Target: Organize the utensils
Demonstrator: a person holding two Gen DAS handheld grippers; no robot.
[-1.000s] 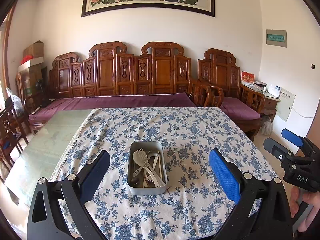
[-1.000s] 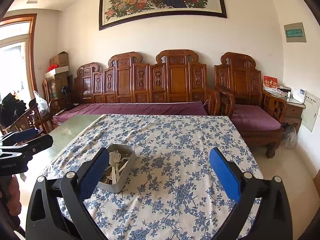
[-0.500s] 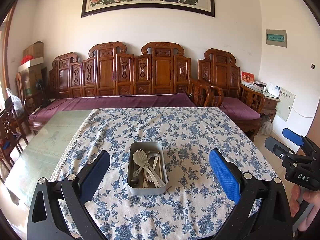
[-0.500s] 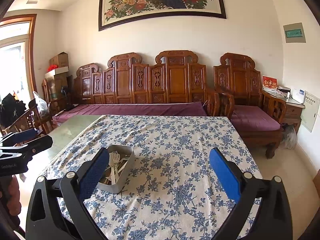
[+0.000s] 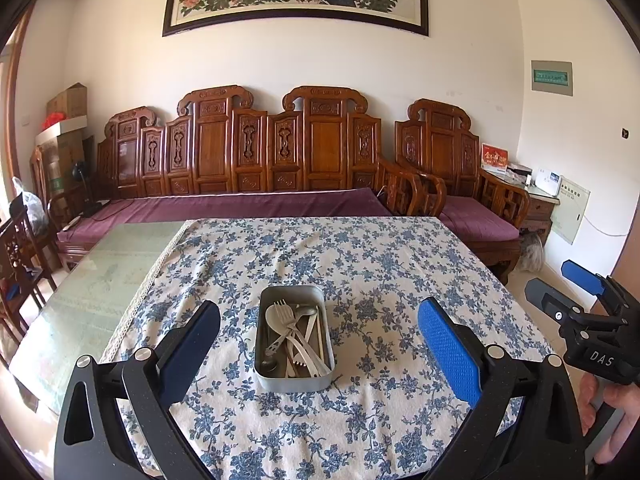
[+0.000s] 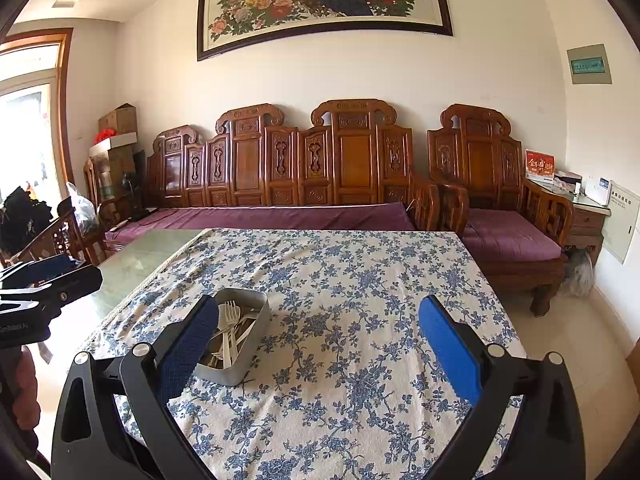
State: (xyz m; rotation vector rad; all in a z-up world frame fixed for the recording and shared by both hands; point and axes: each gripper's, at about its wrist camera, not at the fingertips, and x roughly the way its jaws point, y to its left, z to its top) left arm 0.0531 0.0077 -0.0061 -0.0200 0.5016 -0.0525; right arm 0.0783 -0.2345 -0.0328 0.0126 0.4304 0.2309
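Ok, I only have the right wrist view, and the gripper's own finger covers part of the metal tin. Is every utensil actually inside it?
Observer: Yes. The left wrist view shows the whole metal tin. The utensils lie heaped inside, none on the tablecloth.
Operator: Where does the left gripper point?
Observer: The left gripper is open, with the tin centred between its fingers and not touched.
Operator: And my gripper, seen from outside?
Observer: The right gripper is open, apparently past the table's right edge, held by a hand.
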